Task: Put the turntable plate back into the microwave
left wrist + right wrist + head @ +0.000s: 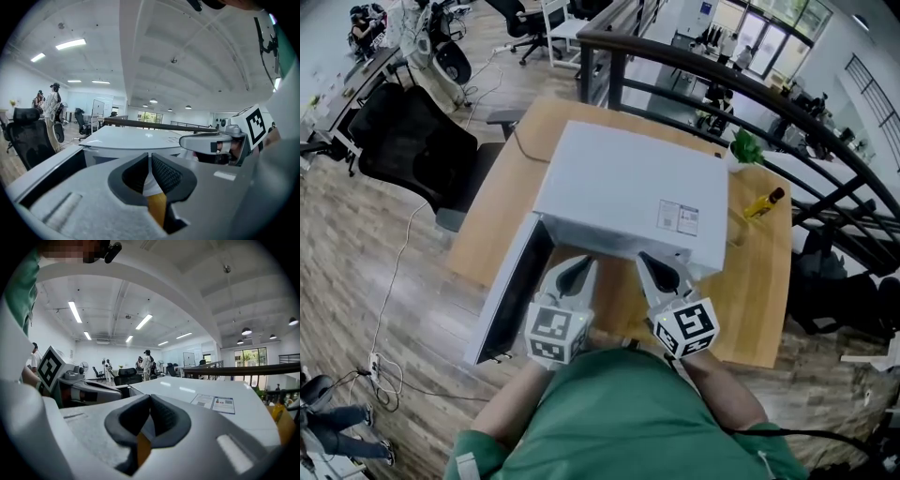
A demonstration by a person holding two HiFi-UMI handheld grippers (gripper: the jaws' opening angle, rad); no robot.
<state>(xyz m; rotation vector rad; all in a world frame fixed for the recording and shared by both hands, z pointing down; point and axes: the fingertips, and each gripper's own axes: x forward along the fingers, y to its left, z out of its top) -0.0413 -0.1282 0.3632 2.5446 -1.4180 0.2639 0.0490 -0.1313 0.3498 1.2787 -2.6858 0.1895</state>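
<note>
Right under my head camera I see the person's green shirt (609, 422), with both arms reaching out ahead. The biggest thing past that is the wooden table (759, 281). On it sits the white microwave (628, 187), seen from the top. Its door (511, 291) hangs wide open on the left side, with the dark inside face turned toward the opening. A black chair (412, 141) stands on the floor to the left of the table. The left gripper (575, 272) and the right gripper (661, 272) are side by side in front of the microwave's open mouth, both pointing at it. In each gripper view the dark pads are squeezed together at the tips, and nothing is pinched between them. Each gripper has its marker cube (555, 333) near the hand. A small paper label (678, 217) is stuck on the microwave's top, near the front right corner. A green plant (747, 148) and a yellow bottle (764, 202) stand on the table to the right of the microwave. I cannot see the turntable plate in any view, so I cannot tell where it is.
</note>
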